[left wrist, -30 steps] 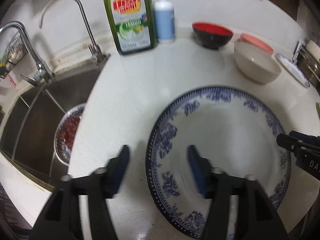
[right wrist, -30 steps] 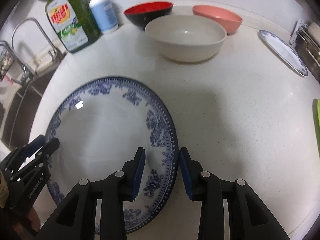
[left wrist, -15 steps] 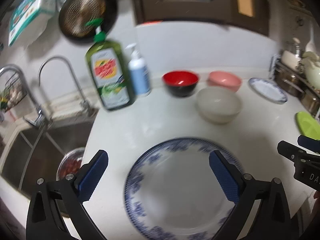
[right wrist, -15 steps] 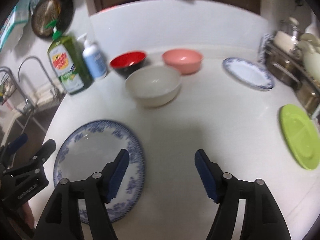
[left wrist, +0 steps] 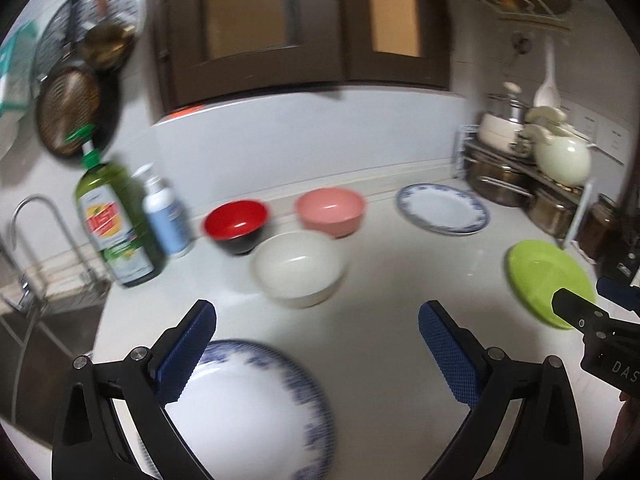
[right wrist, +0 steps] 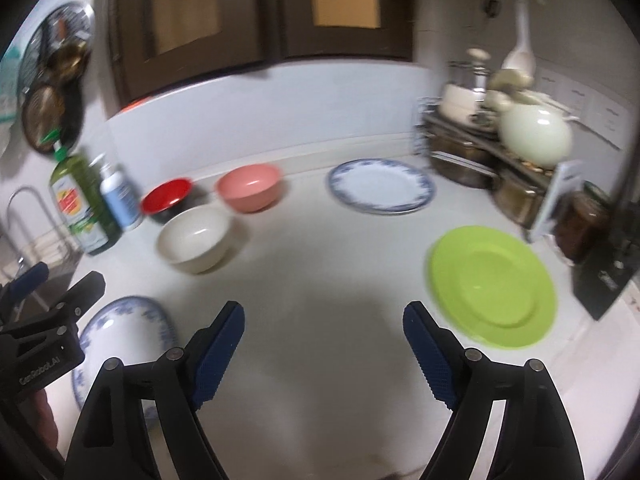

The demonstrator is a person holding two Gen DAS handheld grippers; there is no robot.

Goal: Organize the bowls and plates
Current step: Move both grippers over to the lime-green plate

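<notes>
Since a second ago you have let go of the large blue-and-white patterned plate [left wrist: 256,412] and drawn both grippers up and back from it, so far more of the white table [right wrist: 320,280] now shows. Your left gripper [left wrist: 316,344] stands spread wide with nothing between its blue pads [left wrist: 448,356]; the large plate lies flat on the table below it, under the left finger. Your right gripper [right wrist: 322,354] has its jaws opening, also with nothing between them, over bare table; in its view the same plate [right wrist: 124,336] sits at lower left, partly behind your left gripper.

Farther back, the cream round bowl [left wrist: 298,268] stands nearest you. Behind it are the red bowl with a black outside [left wrist: 236,226] and the pink bowl [left wrist: 330,212], side by side near the wall. To the right of the pink bowl lies a smaller blue-rimmed white plate [right wrist: 380,186], and nearer you on the right lies the lime-green round plate [right wrist: 492,286], well apart from the bowls.

At the left, a green dish-soap bottle [left wrist: 112,220] and a pale blue pump bottle [left wrist: 164,216] stand just beside each other by the metal tap [left wrist: 36,216]. A rack with steel pots [right wrist: 480,160] and a pale ceramic jug [right wrist: 536,132] fills the right corner.
</notes>
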